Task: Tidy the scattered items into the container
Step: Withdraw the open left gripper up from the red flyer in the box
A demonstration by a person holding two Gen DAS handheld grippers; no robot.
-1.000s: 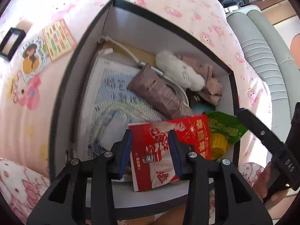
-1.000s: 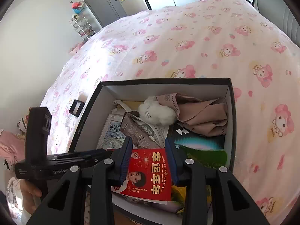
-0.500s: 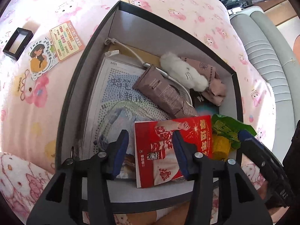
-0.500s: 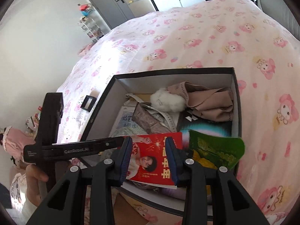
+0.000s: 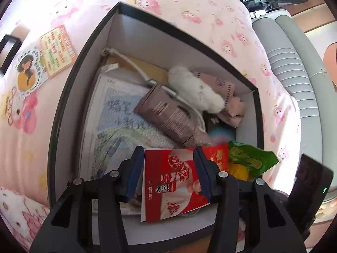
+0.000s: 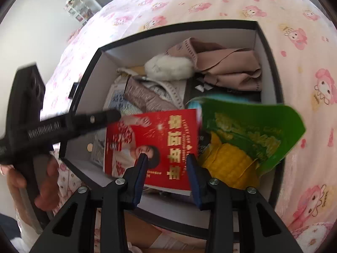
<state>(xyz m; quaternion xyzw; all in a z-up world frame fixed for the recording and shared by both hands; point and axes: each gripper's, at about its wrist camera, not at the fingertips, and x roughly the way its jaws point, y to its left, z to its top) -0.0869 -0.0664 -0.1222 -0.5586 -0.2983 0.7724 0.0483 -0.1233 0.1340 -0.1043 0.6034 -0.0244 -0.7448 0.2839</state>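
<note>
Black box (image 5: pixel 63 109) on pink bedspread (image 5: pixel 189 16): holds red packet (image 6: pixel 151 145), green corn bag (image 6: pixel 248 139), brown pouch (image 5: pixel 168 116), white fluffy toy (image 5: pixel 195 90), beige cloth (image 6: pixel 227 65). Left gripper (image 5: pixel 168 168) jaws closing slightly, nothing clamped, above red packet. Right gripper (image 6: pixel 166 168) jaws apart, empty. Sticker cards (image 5: pixel 42 61) outside box

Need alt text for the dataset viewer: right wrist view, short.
Seen from the right gripper, an open black box on a pink cartoon-print bedspread holds a red booklet, a green and yellow snack bag, a white plush and beige cloth. The left gripper reaches in from the left edge.
</note>
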